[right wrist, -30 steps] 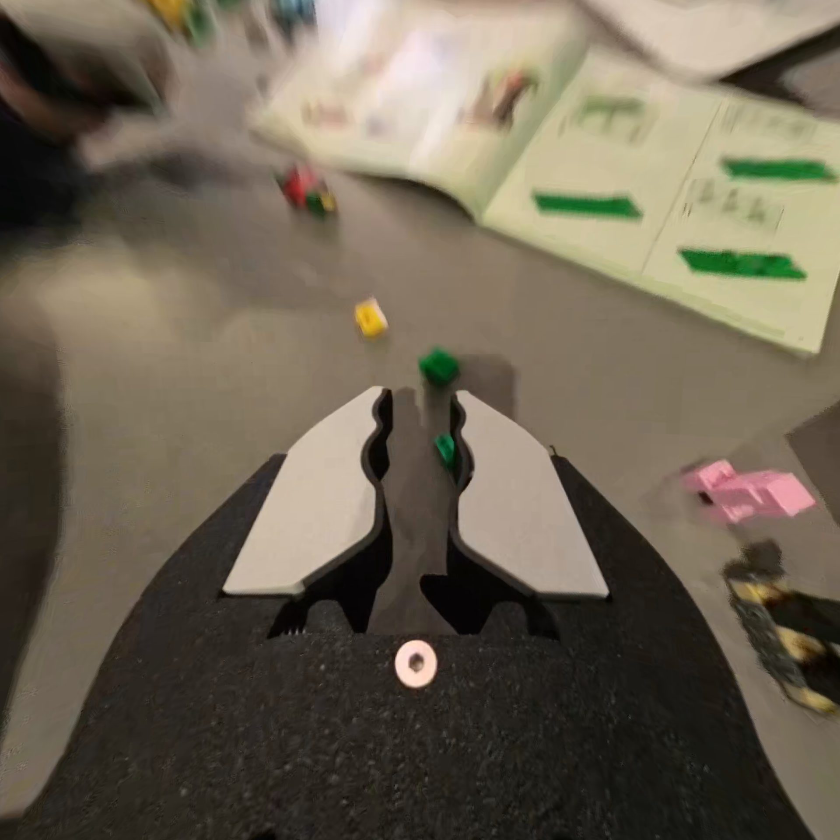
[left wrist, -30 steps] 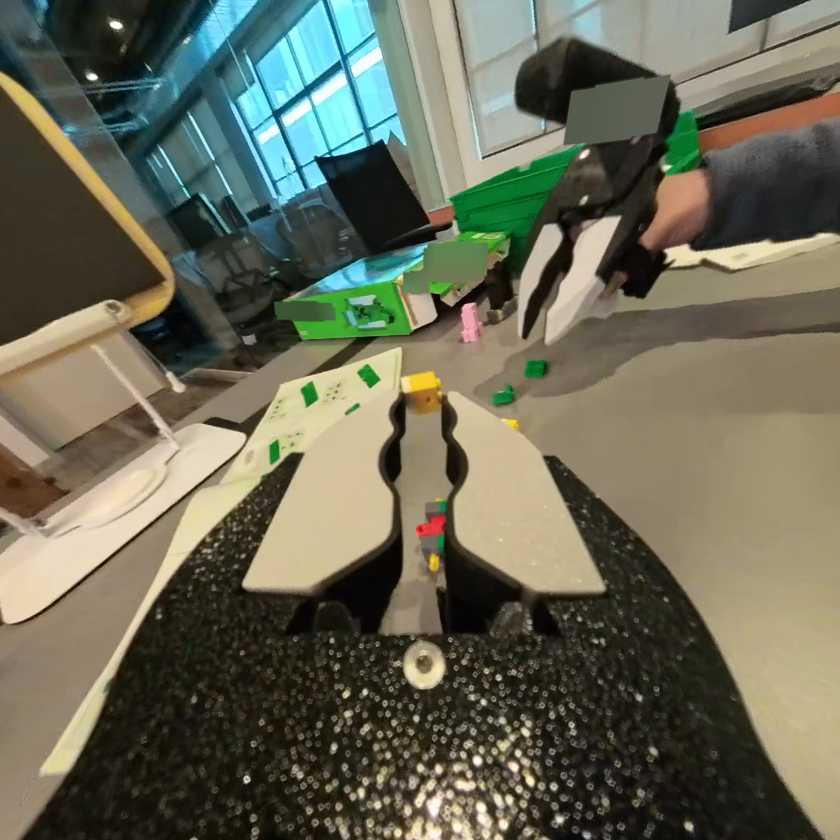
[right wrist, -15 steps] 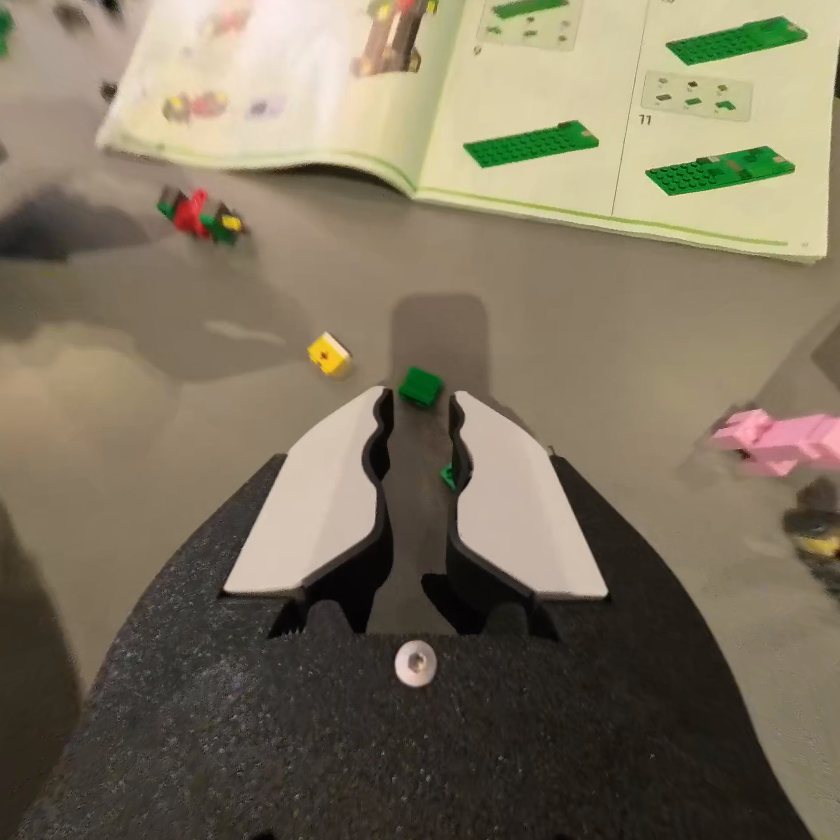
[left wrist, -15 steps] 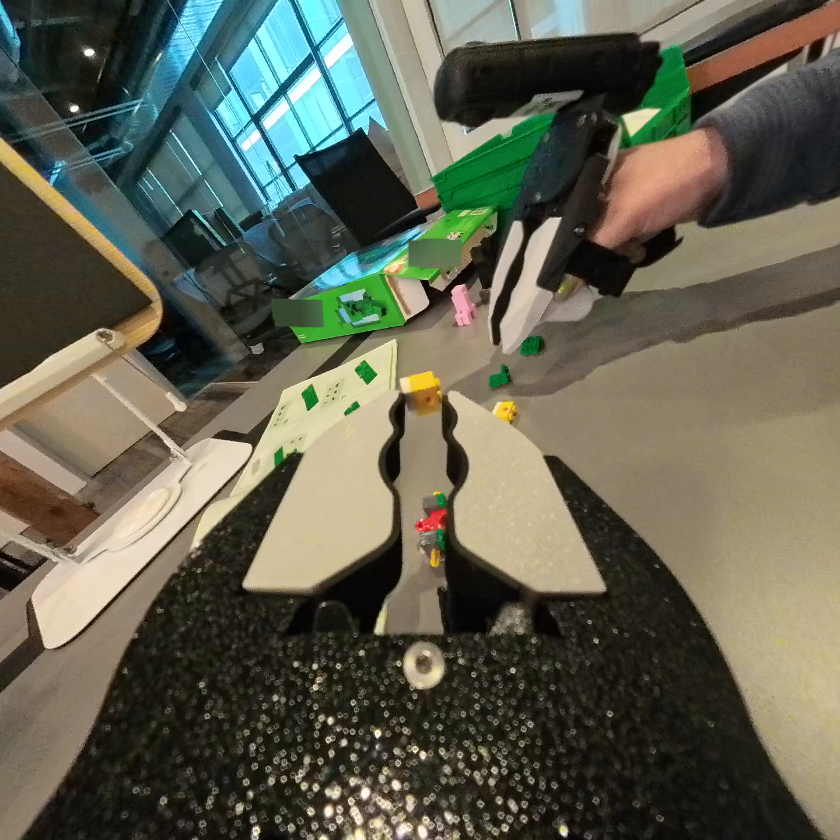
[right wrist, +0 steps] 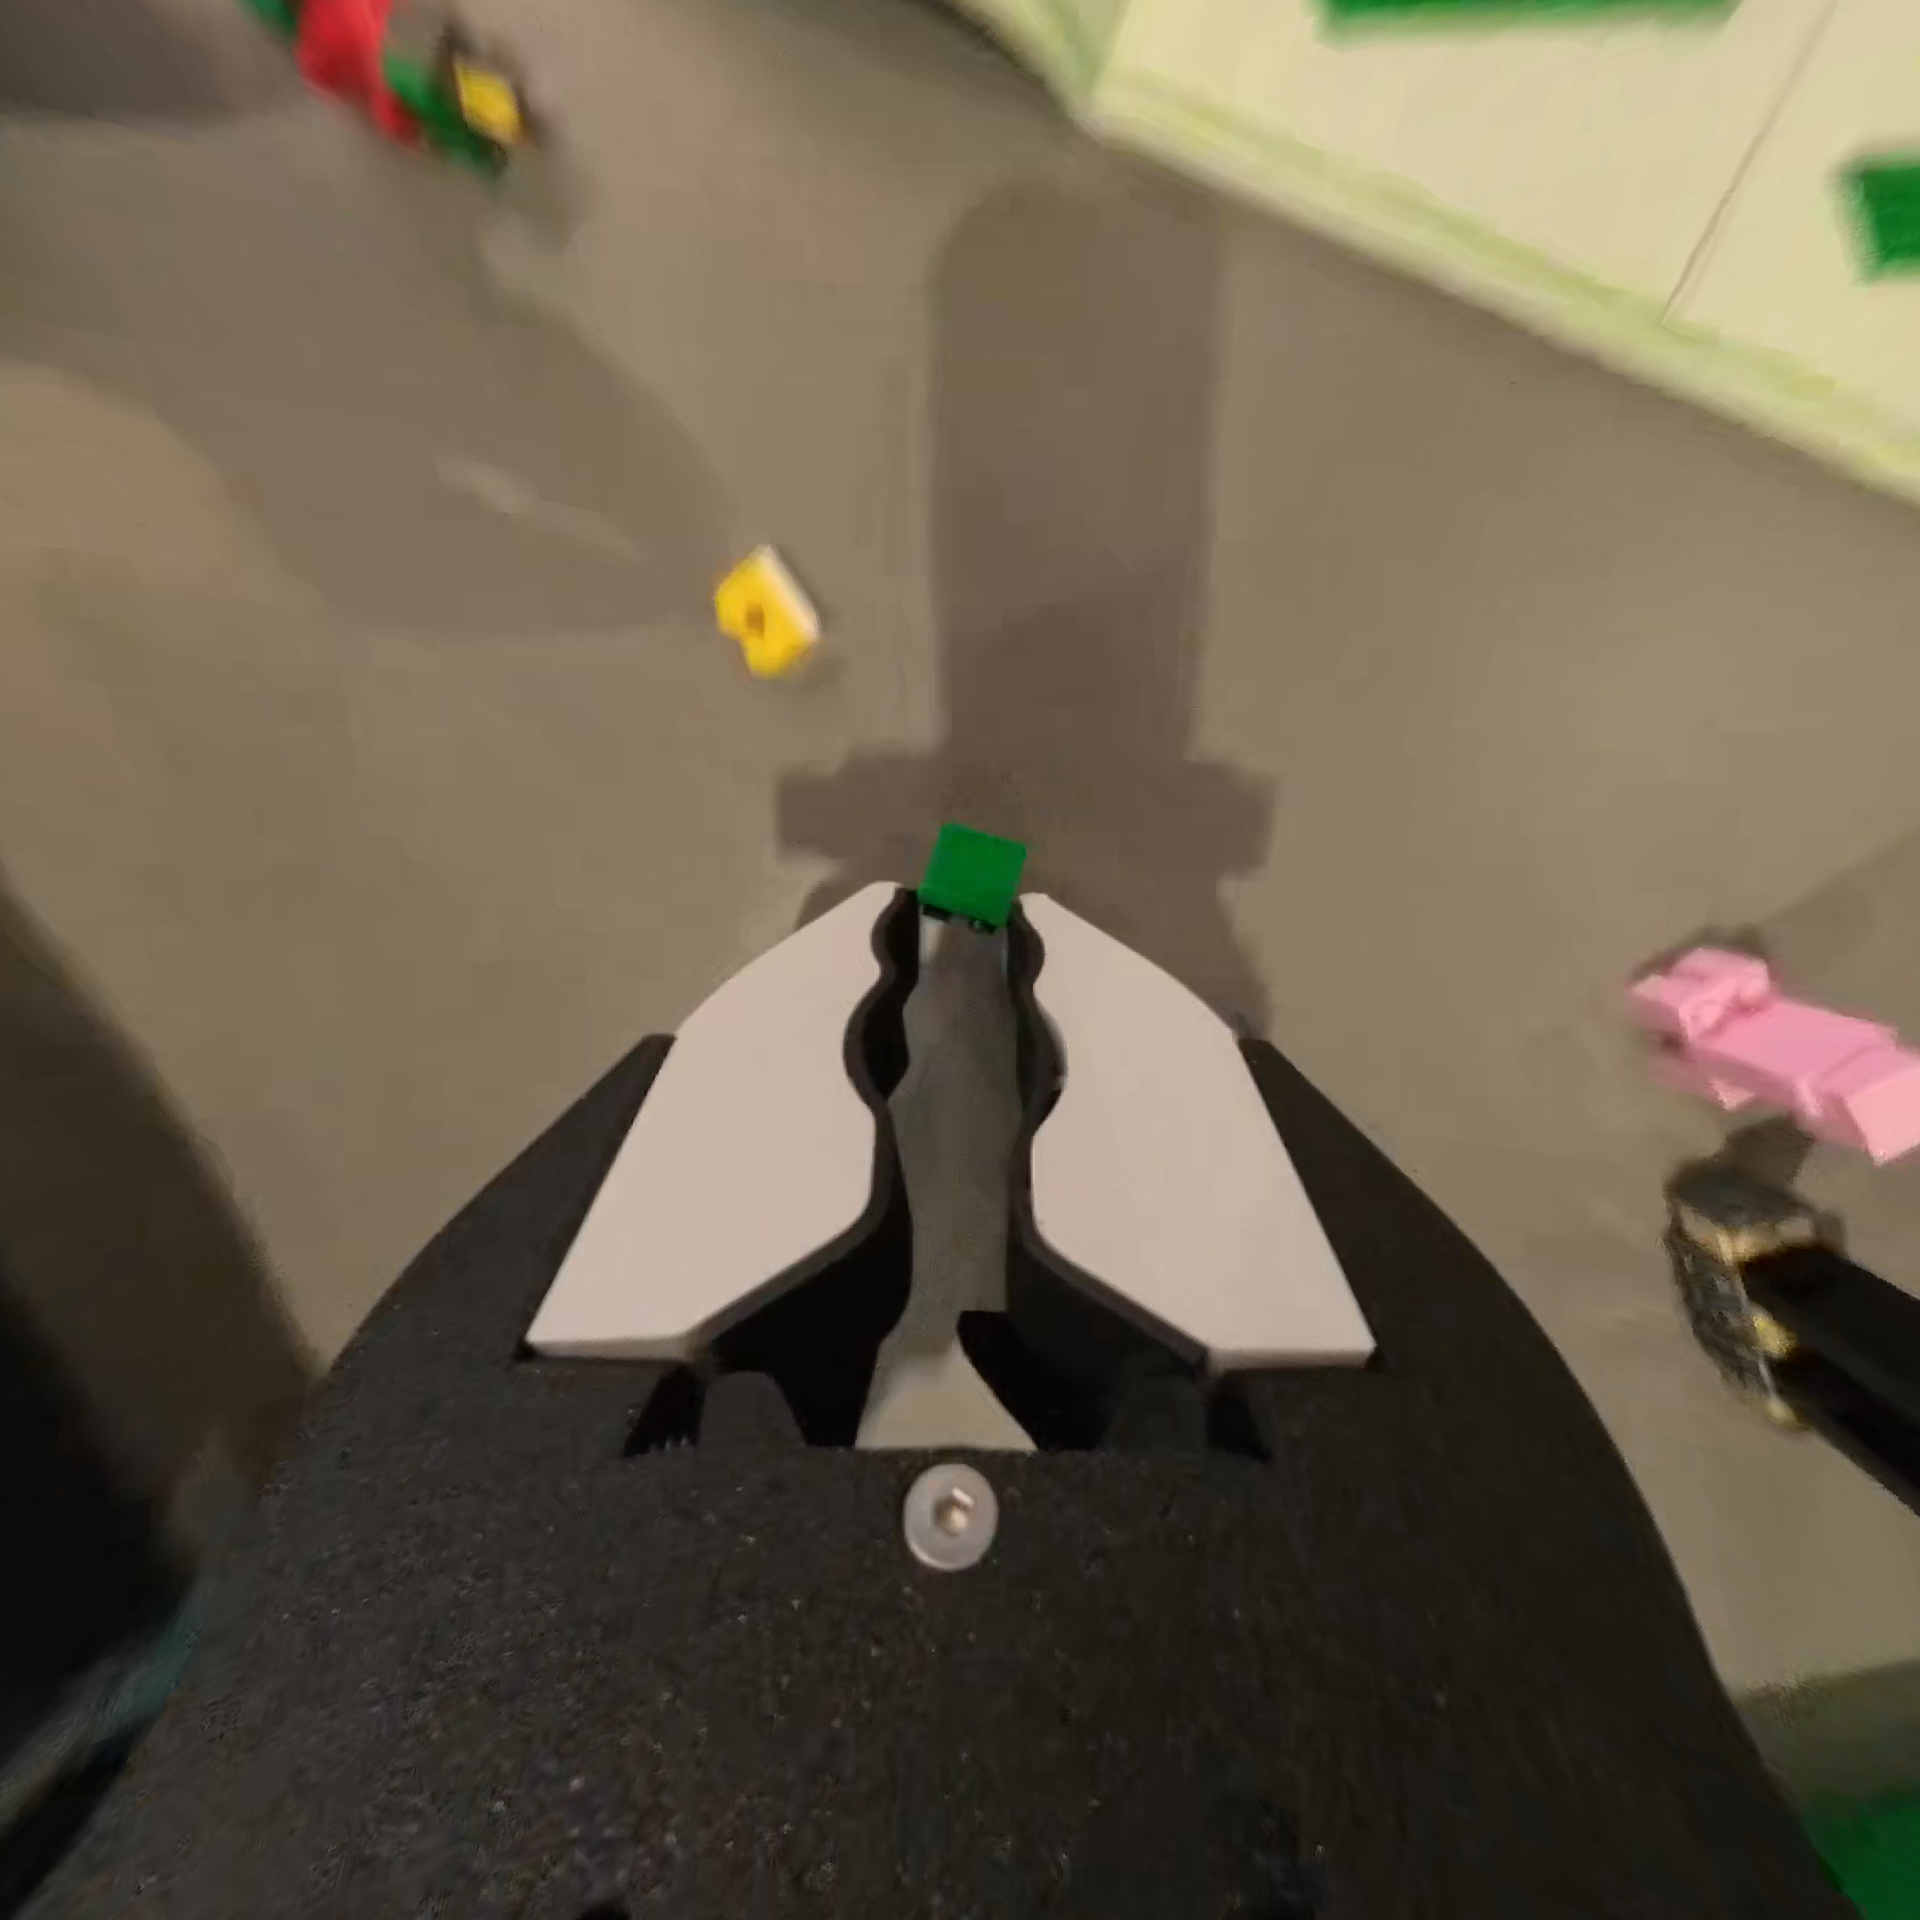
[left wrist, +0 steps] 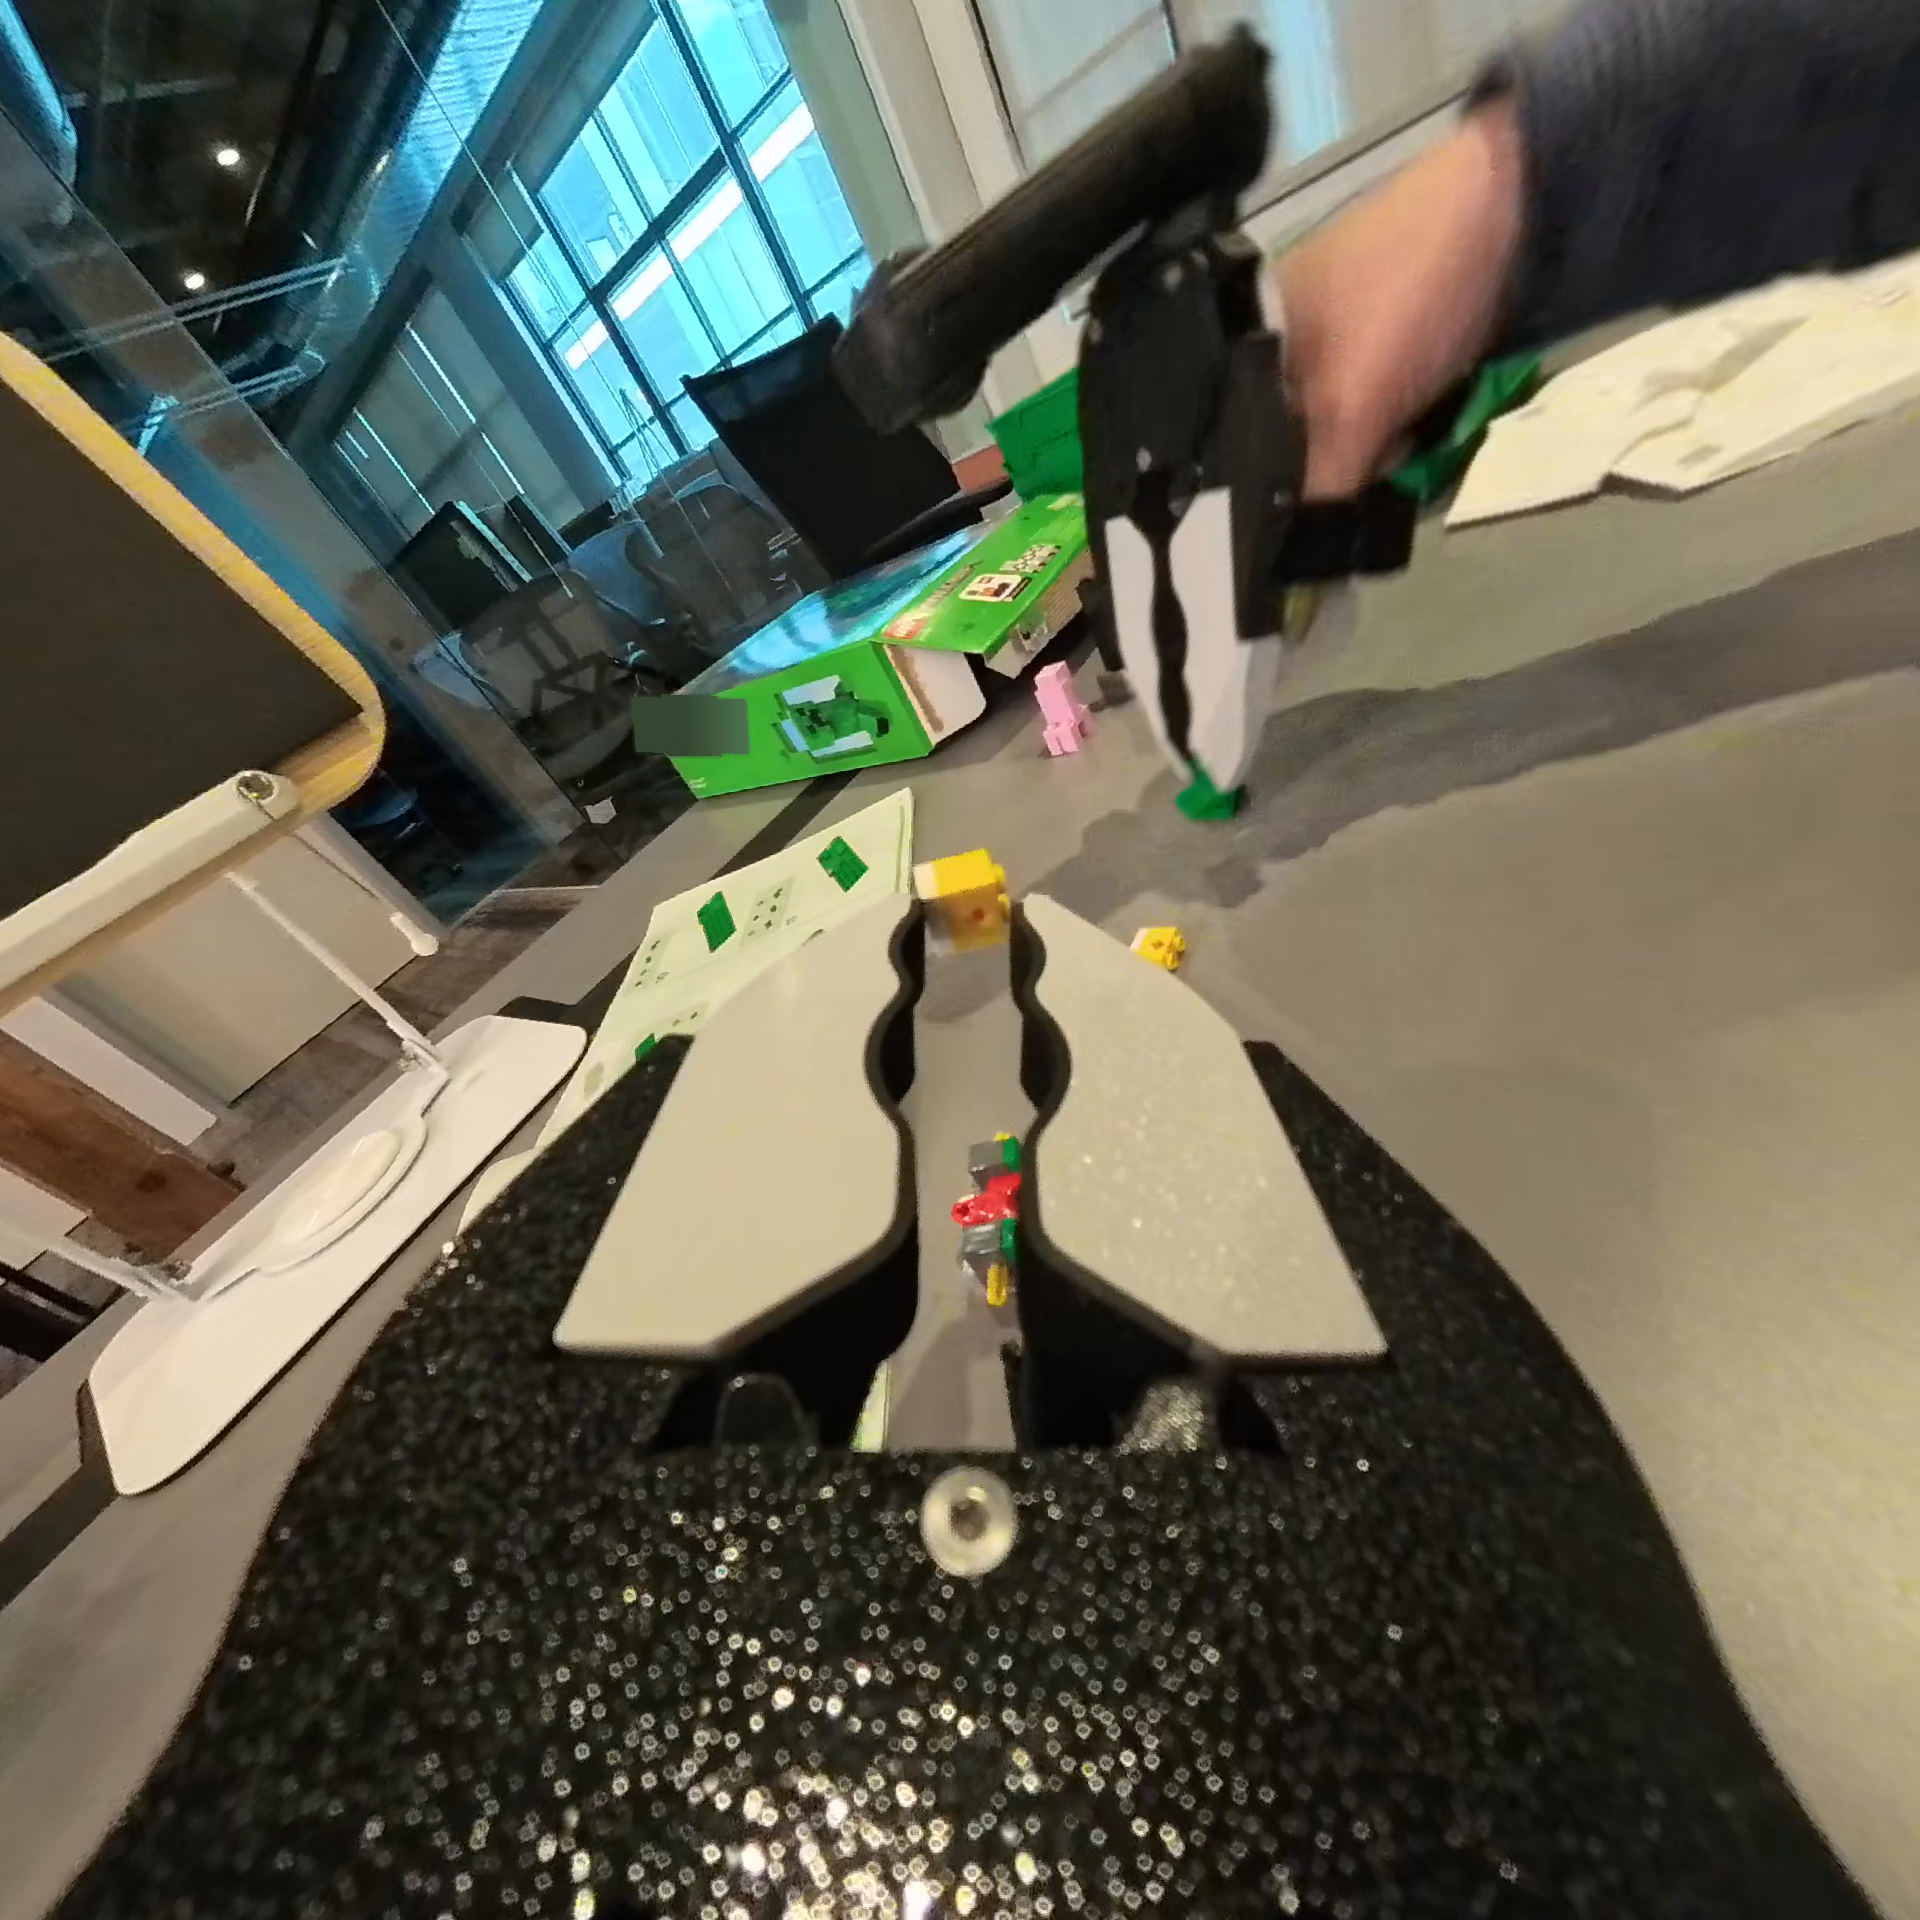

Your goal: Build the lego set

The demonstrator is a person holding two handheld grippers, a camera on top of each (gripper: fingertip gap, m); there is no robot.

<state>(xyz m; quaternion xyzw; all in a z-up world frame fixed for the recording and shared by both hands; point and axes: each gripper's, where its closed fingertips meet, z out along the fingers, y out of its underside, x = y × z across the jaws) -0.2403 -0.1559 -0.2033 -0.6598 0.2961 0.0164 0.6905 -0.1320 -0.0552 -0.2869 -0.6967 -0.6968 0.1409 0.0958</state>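
My left gripper is shut on a yellow brick with a white top, held at its fingertips above the grey table. A small red, green and grey assembly lies on the table under its fingers and also shows in the right wrist view. My right gripper points down at the table, with its tips closed on a small green brick. From the left wrist view this gripper stands on the green brick. A loose yellow piece lies to its left.
An open instruction booklet lies beyond the right gripper. A pink pig figure and a black and yellow piece lie to its right. A green box, a white stand base and white papers sit around the table.
My right gripper has come down over the green brick and its fingers have narrowed around it. My left gripper has kept the yellow brick and barely moved.
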